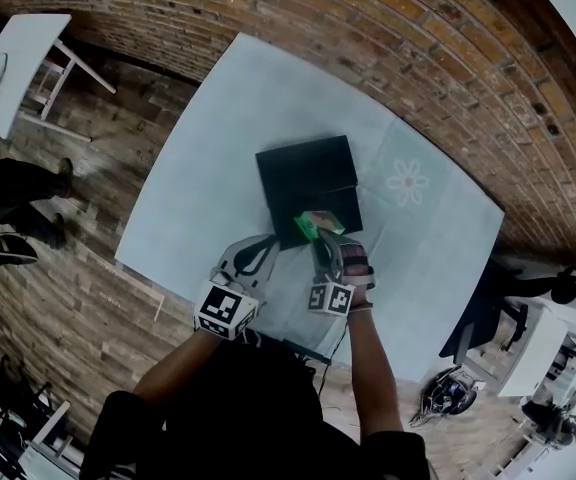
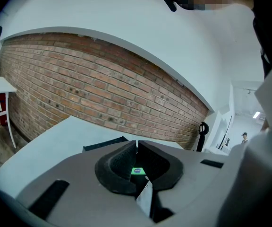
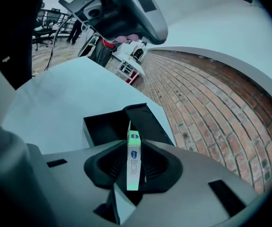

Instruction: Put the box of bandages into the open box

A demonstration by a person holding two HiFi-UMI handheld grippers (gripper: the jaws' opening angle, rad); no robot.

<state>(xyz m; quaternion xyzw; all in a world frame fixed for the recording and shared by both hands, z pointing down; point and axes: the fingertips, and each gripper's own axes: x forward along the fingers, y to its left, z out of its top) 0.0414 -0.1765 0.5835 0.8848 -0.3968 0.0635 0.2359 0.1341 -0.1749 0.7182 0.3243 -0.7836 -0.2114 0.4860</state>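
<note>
- Green cardboard, the box of bandages (image 3: 133, 162) is sitting on edge between the jaws of the right gripper (image 1: 320, 236), which are pinching its flat sides; its long axis is running forward along them.
- It is hanging at the near rim of the black open box (image 1: 303, 173), just ahead and lower.
- The left gripper (image 2: 137, 168) is idling alongside, jaws together, empty.

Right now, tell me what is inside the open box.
Open box: only a dark, bare floor shows. The bandage box in the right gripper covers its near part, which cannot be seen.
</note>
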